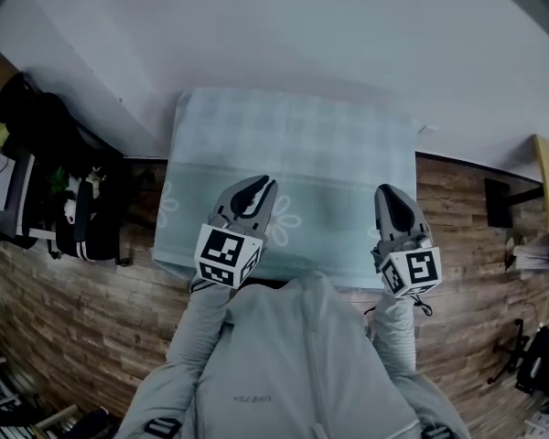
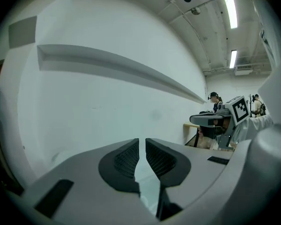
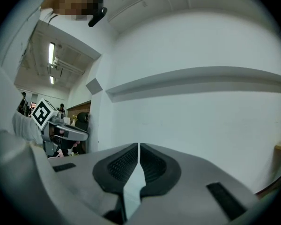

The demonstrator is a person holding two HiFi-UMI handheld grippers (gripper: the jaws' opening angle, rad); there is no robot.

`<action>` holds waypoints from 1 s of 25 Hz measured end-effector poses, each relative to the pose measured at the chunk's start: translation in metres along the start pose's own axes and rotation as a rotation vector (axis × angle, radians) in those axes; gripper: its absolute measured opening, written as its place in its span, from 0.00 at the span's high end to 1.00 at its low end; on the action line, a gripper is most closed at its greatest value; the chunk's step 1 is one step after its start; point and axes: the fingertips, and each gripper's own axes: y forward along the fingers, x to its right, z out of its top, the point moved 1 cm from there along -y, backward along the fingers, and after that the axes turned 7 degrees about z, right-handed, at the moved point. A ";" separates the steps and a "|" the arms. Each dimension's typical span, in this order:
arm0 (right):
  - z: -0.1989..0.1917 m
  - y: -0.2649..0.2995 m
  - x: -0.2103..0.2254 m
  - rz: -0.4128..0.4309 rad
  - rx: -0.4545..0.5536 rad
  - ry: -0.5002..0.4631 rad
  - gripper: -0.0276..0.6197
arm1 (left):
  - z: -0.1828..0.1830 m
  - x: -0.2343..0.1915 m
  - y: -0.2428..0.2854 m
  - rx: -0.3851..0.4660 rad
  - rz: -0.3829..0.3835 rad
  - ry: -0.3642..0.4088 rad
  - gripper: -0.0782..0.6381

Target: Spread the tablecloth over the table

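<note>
Both jaws are empty above the pale checked tablecloth [image 1: 329, 144]: the left gripper [image 1: 266, 184] has its jaws a slit apart, and the right gripper [image 1: 386, 190] has its jaws pressed together.

Left gripper [image 2: 142, 143] — jaws a sliver apart — facing white wall [image 2: 107, 102], right gripper [image 2: 197, 119] alongside

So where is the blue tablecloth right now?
In the head view the tablecloth lies spread flat in the middle, up against the white wall, with the left gripper and right gripper above its near edge.
</note>
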 end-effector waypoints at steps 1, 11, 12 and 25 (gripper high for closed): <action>0.001 -0.001 -0.004 0.011 0.008 0.006 0.92 | -0.001 0.001 -0.004 0.003 -0.015 -0.018 0.81; -0.011 0.007 -0.040 0.030 0.004 0.092 0.92 | 0.003 -0.020 -0.029 0.032 -0.035 -0.127 0.86; -0.011 0.009 -0.044 0.030 0.003 0.087 0.92 | 0.003 -0.024 -0.032 0.030 -0.035 -0.127 0.86; -0.003 0.020 -0.047 0.064 -0.010 0.045 0.92 | 0.006 -0.043 -0.030 0.031 -0.017 -0.109 0.86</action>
